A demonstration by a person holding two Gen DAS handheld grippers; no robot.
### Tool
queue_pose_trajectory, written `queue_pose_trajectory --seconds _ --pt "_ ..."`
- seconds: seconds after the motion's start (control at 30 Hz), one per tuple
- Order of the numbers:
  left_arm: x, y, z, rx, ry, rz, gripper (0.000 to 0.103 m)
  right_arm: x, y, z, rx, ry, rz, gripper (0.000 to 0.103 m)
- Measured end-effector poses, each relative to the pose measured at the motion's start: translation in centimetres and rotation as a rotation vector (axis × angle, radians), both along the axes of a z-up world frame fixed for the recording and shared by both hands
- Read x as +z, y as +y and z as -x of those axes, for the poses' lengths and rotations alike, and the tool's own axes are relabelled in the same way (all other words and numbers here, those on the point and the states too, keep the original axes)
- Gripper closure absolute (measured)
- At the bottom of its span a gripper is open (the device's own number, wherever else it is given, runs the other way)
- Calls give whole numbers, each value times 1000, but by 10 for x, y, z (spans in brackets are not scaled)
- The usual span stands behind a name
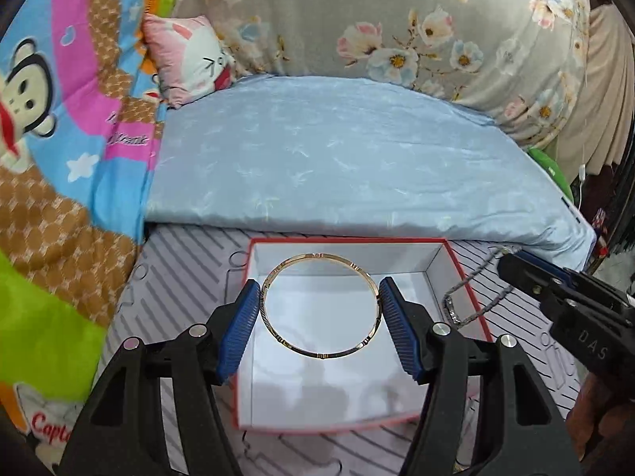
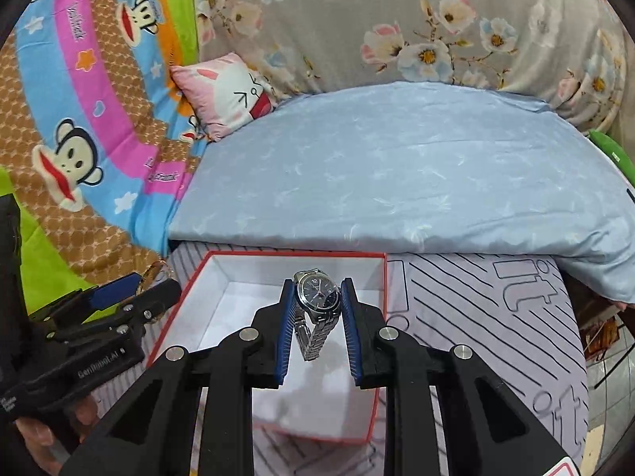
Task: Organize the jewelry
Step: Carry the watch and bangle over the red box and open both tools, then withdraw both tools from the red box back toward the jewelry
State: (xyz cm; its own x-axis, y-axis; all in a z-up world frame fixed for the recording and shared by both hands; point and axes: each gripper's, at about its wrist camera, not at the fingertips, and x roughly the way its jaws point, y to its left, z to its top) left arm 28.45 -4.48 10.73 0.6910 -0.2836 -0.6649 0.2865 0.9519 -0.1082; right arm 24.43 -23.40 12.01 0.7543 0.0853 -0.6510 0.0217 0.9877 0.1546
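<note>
Nothing stowed yet, to judge by the bare white floor of the red box (image 1: 468, 277); both pieces up in the air above it, lowering and letting go left to do. On the left, left gripper (image 1: 320, 309) spread wide and clamped on a gold bangle (image 1: 278, 333), blue pads pressing its two sides, ring hanging over the box. On the right, right gripper (image 2: 317, 317) set narrow, pinching a steel watch (image 2: 317, 295) by its case, strap dangling between the fingers, also above the box.
</note>
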Motion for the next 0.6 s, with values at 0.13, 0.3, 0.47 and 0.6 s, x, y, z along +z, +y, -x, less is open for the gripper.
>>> queue_pose_trajectory --seconds 0.13,0.3,0.47,0.6 --pt "-22 -22 -30 -5 19 -58 44 -22 0 -36 -2 41 5 81" --pt "-47 -35 -51 -10 56 -88 44 -44 1 -61 -6 85 30 81" --pt "-53 -39 -58 29 54 -125 32 -51 3 -66 -11 84 60 77" --pt "-45 -37 -49 47 19 -141 28 -38 3 -53 -16 38 88 67"
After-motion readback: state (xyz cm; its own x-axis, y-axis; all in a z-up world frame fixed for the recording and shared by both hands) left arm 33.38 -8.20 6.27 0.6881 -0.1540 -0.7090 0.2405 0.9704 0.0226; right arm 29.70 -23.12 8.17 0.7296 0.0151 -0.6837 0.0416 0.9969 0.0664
